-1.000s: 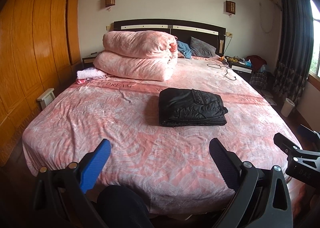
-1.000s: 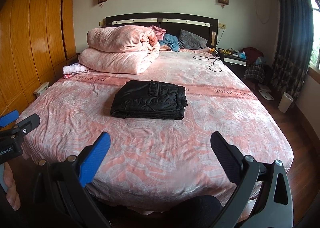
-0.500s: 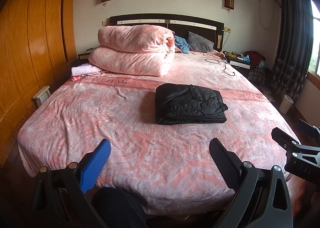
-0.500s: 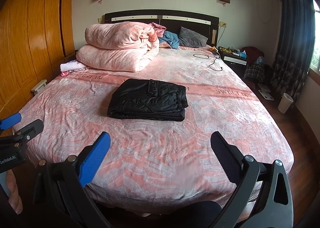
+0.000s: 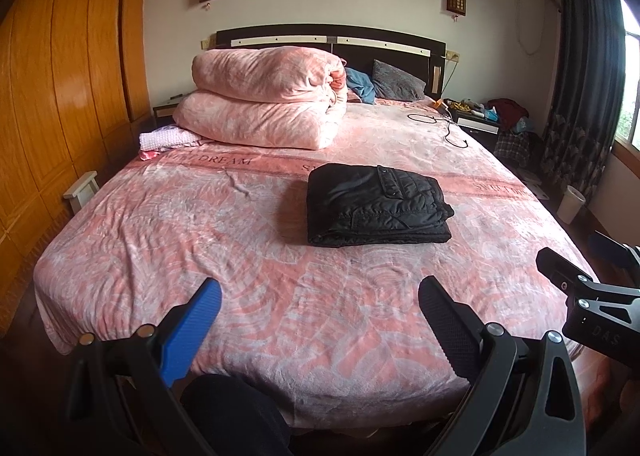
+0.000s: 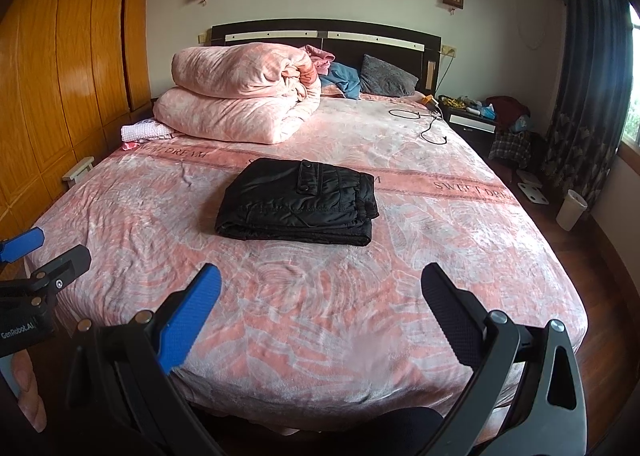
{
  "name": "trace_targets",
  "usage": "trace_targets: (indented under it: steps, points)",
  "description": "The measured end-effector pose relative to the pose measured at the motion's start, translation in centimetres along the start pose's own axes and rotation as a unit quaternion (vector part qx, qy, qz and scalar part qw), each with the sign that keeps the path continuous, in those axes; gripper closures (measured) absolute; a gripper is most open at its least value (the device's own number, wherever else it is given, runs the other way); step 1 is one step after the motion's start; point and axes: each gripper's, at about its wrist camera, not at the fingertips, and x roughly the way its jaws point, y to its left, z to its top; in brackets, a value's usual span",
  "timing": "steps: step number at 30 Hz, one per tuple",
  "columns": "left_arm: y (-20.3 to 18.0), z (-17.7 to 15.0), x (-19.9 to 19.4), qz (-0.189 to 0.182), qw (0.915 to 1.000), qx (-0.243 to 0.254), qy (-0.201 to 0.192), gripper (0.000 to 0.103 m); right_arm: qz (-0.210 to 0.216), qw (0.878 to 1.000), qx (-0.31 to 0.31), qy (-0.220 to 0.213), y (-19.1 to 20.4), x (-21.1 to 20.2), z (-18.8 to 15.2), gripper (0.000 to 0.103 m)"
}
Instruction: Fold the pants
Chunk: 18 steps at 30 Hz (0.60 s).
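Bedspread reads "SWEET DREAM" beside folded pants.

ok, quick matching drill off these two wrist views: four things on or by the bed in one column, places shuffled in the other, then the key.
Things
1. black pants
2. rolled pink quilt
3. black cable
4. white bin

Places
A. on the floor to the right of the bed, near the curtain
B. folded, flat in the middle of the bed
C. loose on the bed near the right nightstand
D. stacked at the head of the bed, left side

Pairs: 1-B, 2-D, 3-C, 4-A
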Motion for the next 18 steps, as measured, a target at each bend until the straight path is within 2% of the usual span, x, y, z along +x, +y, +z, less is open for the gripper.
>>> trace_targets:
  steps: [18]
  points:
    - [-0.95,-0.6,-0.66,-0.007,0.9999,0.009,-0.004,0.004,-0.006,1.0,0.003,-0.003,-0.44,-0.43,-0.27,0.003]
